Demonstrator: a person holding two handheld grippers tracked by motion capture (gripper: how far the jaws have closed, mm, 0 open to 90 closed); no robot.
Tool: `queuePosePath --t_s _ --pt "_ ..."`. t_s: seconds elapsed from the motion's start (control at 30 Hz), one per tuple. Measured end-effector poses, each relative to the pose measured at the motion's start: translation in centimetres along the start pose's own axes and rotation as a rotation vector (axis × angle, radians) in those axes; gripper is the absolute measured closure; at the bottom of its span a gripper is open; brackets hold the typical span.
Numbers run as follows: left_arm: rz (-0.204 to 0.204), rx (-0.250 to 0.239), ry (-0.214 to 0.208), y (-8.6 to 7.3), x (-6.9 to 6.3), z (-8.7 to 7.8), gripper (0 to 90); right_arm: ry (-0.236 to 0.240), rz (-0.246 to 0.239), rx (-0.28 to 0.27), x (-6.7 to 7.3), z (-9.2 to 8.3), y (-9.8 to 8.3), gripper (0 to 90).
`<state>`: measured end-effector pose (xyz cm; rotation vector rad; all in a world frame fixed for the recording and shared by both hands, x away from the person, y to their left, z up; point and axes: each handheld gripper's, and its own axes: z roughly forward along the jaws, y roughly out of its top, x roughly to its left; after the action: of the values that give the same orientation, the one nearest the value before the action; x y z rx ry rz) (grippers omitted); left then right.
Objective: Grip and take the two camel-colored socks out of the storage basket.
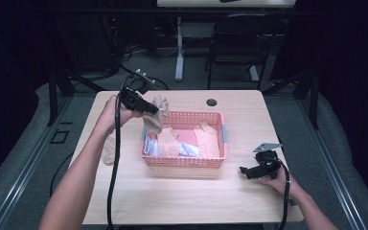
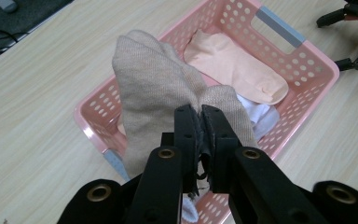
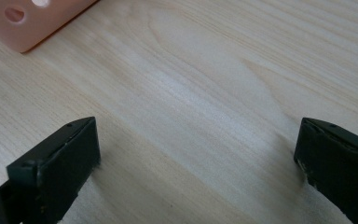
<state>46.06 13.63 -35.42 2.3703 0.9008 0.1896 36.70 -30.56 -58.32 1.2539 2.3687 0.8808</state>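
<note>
My left gripper is shut on a beige sock, which hangs over the left end of a pink basket. In the left gripper view the jaws pinch the beige sock above the pink basket. Inside the basket lie peach socks and a white cloth. My right gripper rests on the table right of the basket, its jaws wide apart with nothing between them.
Another beige sock lies on the wooden table left of the basket. A round cable hole sits near the far edge. A chair and table legs stand beyond the table.
</note>
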Motion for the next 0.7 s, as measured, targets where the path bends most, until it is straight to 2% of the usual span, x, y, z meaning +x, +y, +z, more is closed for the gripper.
queuePosePath --t_s 0.33,0.47,0.7 --pt "-0.02 -0.016 0.03 -0.8 1.3 -3.1 85.4 0.003 0.002 0.0 0.0 0.0 0.0 0.0" --pt "-0.046 -0.035 0.043 -1.8 2.1 -4.4 85.3 -0.002 -0.001 0.003 0.0 0.0 0.0 0.0" --pt "-0.092 -0.017 0.093 -4.2 3.8 -6.5 85.4 0.0 -0.002 0.007 0.0 0.0 0.1 0.0"
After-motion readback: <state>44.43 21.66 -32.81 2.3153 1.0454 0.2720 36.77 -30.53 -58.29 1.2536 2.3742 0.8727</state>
